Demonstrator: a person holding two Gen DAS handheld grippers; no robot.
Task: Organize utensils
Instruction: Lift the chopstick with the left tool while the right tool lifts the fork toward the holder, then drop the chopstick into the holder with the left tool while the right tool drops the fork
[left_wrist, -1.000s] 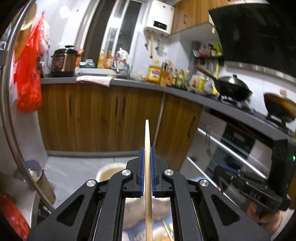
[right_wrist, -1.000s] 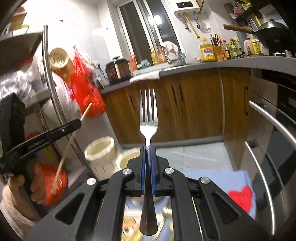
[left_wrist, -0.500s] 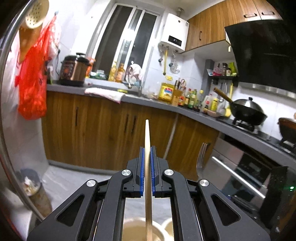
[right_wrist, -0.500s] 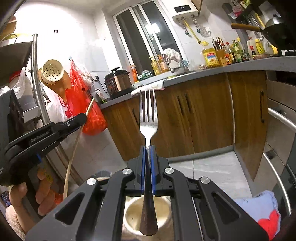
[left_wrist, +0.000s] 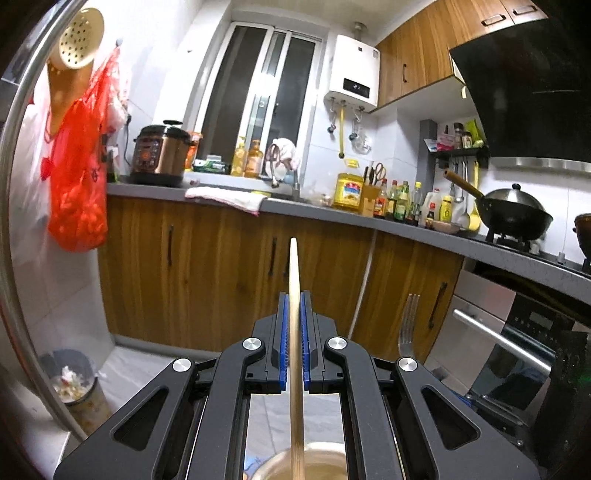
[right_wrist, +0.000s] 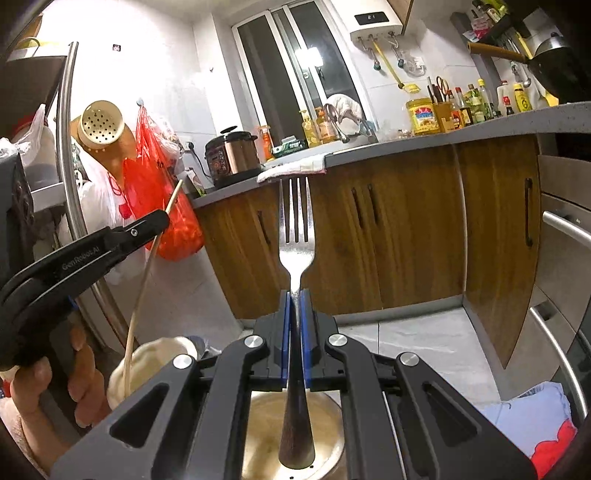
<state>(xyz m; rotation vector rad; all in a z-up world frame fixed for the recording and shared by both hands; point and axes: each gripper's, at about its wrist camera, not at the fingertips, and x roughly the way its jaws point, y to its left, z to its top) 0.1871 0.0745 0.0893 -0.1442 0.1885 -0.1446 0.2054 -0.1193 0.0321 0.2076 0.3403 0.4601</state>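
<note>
My left gripper (left_wrist: 294, 325) is shut on a wooden chopstick (left_wrist: 294, 295), held upright; its lower end points into a cream cup (left_wrist: 317, 461) right below. In the right wrist view this gripper (right_wrist: 162, 218) and its chopstick (right_wrist: 147, 273) stand over a white ribbed cup (right_wrist: 162, 354). My right gripper (right_wrist: 294, 321) is shut on a steel fork (right_wrist: 294, 221), tines up, its dark handle end hanging over a second cream cup (right_wrist: 266, 435). The fork tines also show in the left wrist view (left_wrist: 408, 321).
Wooden cabinets (left_wrist: 207, 273) under a grey counter (left_wrist: 332, 210) lie ahead. An oven front (left_wrist: 509, 347) with steel handles is at the right. A red bag (left_wrist: 77, 199) hangs at left. A small bin (left_wrist: 74, 384) stands on the floor. A blue cloth with red print (right_wrist: 532, 421) lies at right.
Both grippers have tilted upward and moved over the cups. The chopstick's lower end is now above the left cup and the fork handle above the right cup.
</note>
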